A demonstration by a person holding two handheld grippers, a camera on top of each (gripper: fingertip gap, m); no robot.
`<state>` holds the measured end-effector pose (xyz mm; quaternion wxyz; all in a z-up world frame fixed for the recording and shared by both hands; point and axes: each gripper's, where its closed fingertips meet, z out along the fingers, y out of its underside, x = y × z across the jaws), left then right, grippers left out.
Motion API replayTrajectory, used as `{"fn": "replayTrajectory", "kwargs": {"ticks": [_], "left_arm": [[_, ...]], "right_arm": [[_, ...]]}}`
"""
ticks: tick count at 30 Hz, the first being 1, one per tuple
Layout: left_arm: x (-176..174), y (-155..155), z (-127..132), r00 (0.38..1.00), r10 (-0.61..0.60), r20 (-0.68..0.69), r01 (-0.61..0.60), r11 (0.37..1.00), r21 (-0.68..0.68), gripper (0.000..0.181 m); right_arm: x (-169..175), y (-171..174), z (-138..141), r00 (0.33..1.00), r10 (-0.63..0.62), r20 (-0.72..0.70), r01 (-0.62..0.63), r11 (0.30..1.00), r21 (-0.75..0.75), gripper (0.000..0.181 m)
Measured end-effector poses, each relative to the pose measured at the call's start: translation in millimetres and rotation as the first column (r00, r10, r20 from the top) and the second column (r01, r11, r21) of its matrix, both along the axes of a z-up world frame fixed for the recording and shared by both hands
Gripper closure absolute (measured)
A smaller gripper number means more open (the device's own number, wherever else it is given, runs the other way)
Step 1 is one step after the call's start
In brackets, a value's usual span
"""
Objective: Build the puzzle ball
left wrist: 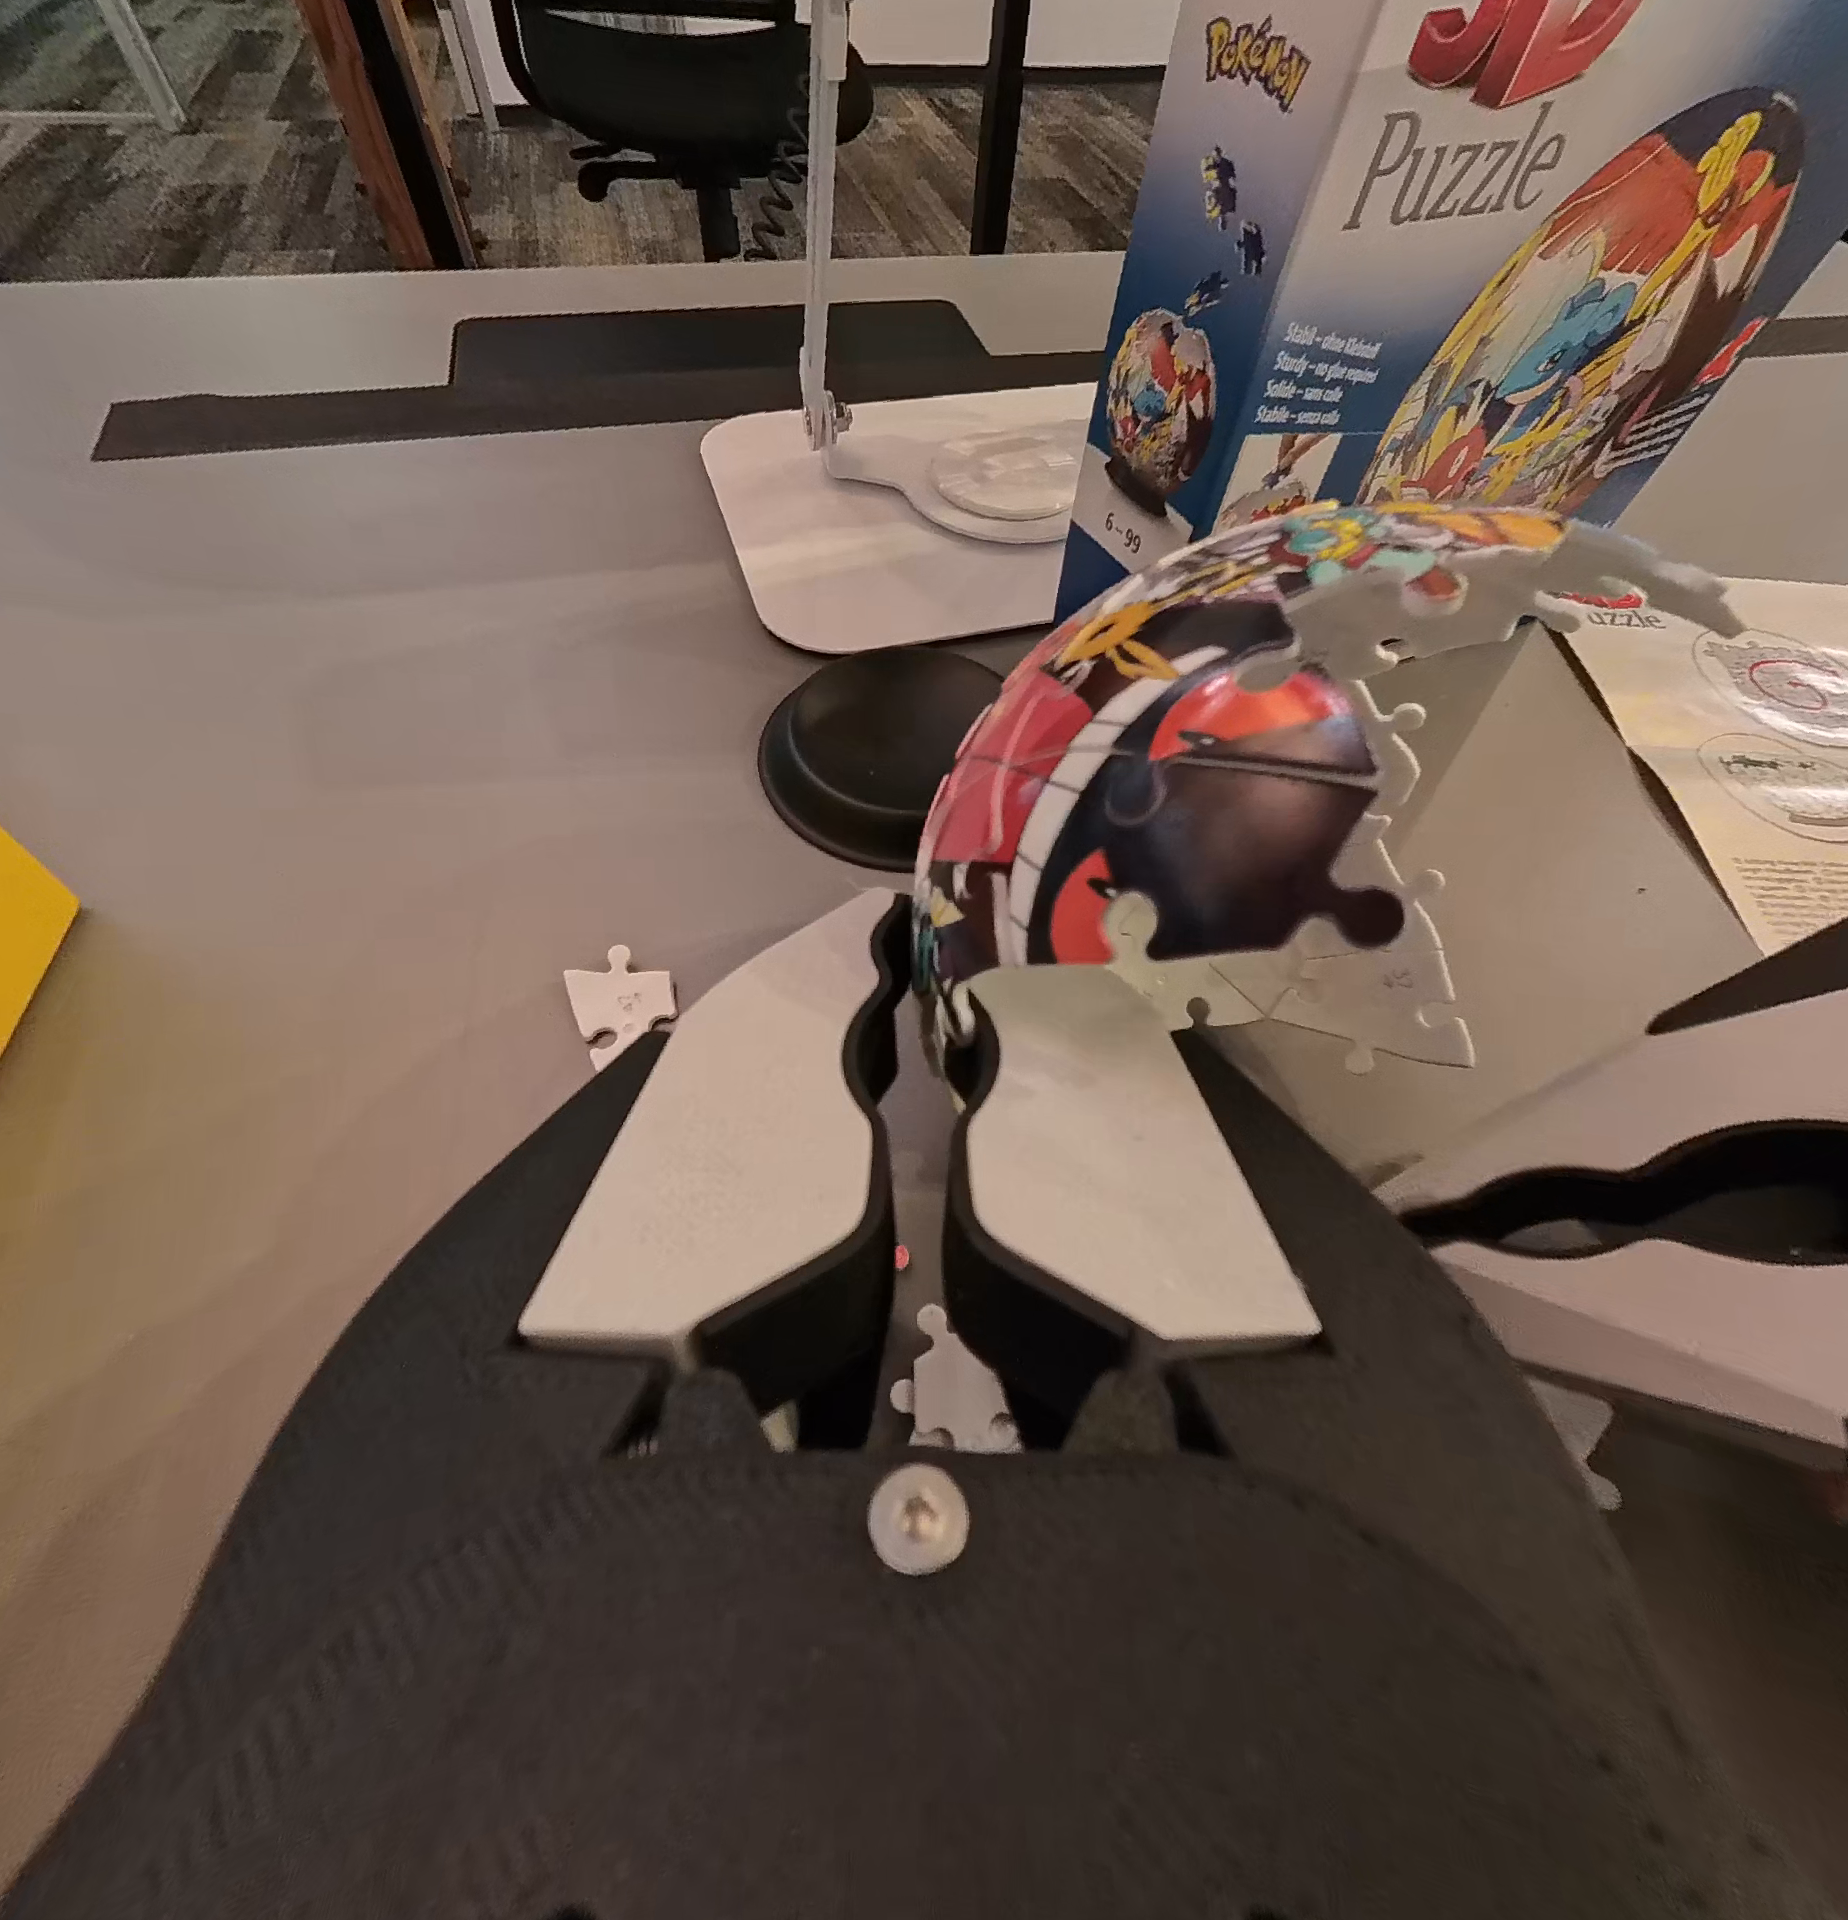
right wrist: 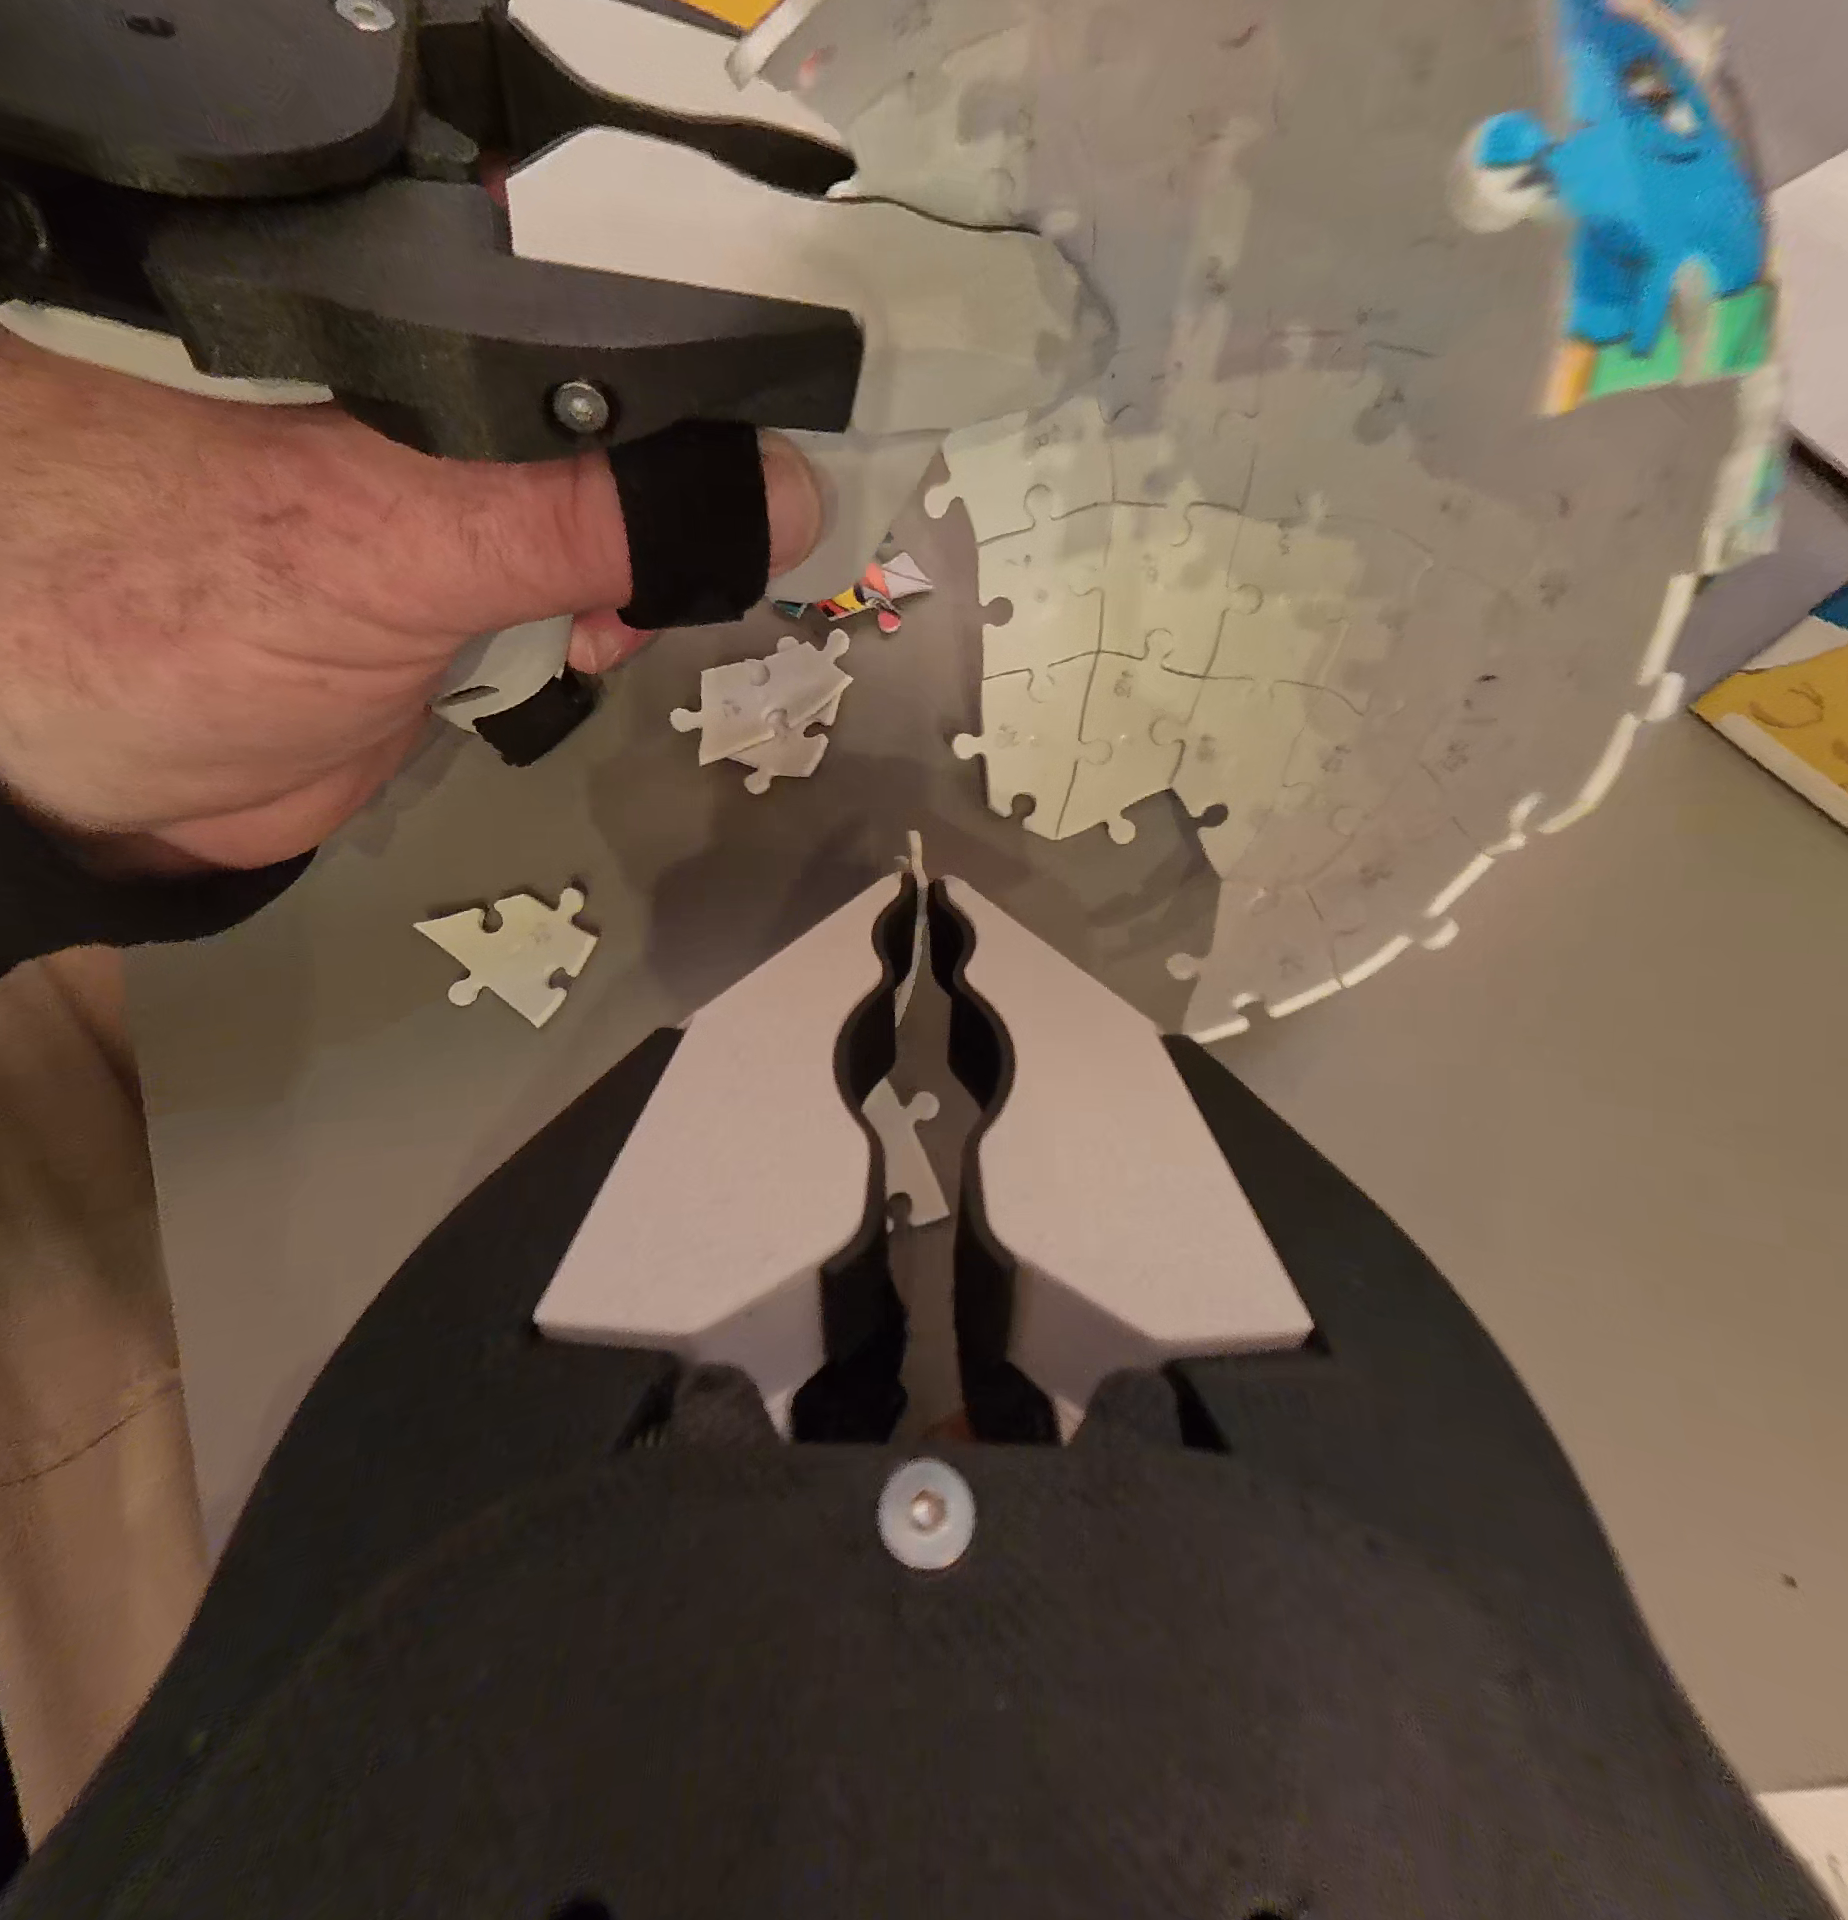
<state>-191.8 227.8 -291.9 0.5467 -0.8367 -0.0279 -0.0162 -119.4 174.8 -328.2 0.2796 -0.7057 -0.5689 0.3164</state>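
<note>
The partly built puzzle ball (left wrist: 1159,779) is an open shell, colourful outside and white inside (right wrist: 1263,644). My left gripper (left wrist: 935,987) is shut on the shell's lower rim and holds it up off the grey table (left wrist: 380,727); it also shows in the right wrist view (right wrist: 847,270), with a hand (right wrist: 276,582) on it. My right gripper (right wrist: 918,888) is shut on a white puzzle piece (right wrist: 904,1143) held edge-on, just below and left of the shell's open edge. Its fingers (left wrist: 1678,1288) show at the right of the left wrist view.
Loose white pieces (right wrist: 764,712) (right wrist: 515,951) (left wrist: 621,997) and a coloured one (right wrist: 878,597) lie on the table. Behind the ball are the black round stand (left wrist: 868,748), a white stand base (left wrist: 878,520), the puzzle box (left wrist: 1419,312) and an instruction sheet (left wrist: 1751,748). A yellow object (left wrist: 6,956) sits at the left. One gripper's finger ends stand about 10 centimeters off the other's.
</note>
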Motion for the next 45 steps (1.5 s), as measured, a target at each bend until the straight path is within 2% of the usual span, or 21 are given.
{"fn": "replayTrajectory", "kwargs": {"ticks": [4, 8, 15, 25, 30, 35, 37, 41, 43, 45], "left_arm": [[0.1, -0.3, -0.1, 1.0, 0.0, 0.003, 0.0, 1.0, 0.0, 0.178], [0.1, -0.5, -0.1, 1.0, 0.0, 0.007, 0.0, 1.0, 0.0, 0.178], [0.1, -0.6, -0.4, 1.0, -0.003, 0.012, 0.003, 1.0, -0.002, 0.178], [-0.7, -2.1, -1.4, 1.0, -0.005, 0.028, 0.005, 1.0, -0.008, 0.178], [-2.5, -2.8, -2.5, 0.999, -0.001, 0.045, 0.001, 1.0, -0.014, 0.178], [-5.1, -2.6, -3.7, 0.997, 0.007, 0.079, -0.005, 1.0, -0.02, 0.178], [-5.7, -2.5, -3.9, 0.996, 0.009, 0.088, -0.007, 1.0, -0.02, 0.178], [-3.2, -1.9, -4.1, 0.995, 0.002, 0.104, 0.0, 1.0, -0.02, 0.178], [-1.5, -1.9, -4.0, 0.994, -0.001, 0.108, 0.003, 1.0, -0.019, 0.178], [0.0, -1.8, -4.0, 0.993, -0.003, 0.116, 0.005, 1.0, -0.018, 0.177]], "right_arm": [[0.6, -1.3, -4.2, 1.0, 0.012, 0.016, -0.012, 1.0, -0.007, 0.18], [6.8, 0.9, -1.9, 1.0, 0.012, 0.019, -0.012, 0.999, -0.034, 0.171], [19.5, 6.5, 10.8, 1.0, 0.01, 0.0, -0.01, 0.999, -0.048, 0.173], [19.2, 1.7, -4.8, 0.996, 0.031, 0.083, -0.033, 0.999, 0.028, 0.175], [24.2, 11.6, 12.4, 0.999, -0.026, 0.031, 0.024, 0.998, 0.065, 0.167], [39.0, 41.0, 43.8, 0.974, -0.204, -0.095, 0.211, 0.975, 0.074, 0.151], [42.8, 54.5, 42.9, 0.956, -0.276, -0.104, 0.28, 0.959, 0.032, 0.144], [31.1, 57.6, 15.2, 0.953, -0.302, -0.04, 0.294, 0.946, -0.141, 0.143], [24.1, 59.2, 3.6, 0.949, -0.313, -0.021, 0.301, 0.928, -0.219, 0.149], [19.3, 64.2, 0.6, 0.942, -0.333, -0.033, 0.312, 0.911, -0.269, 0.162]]}}
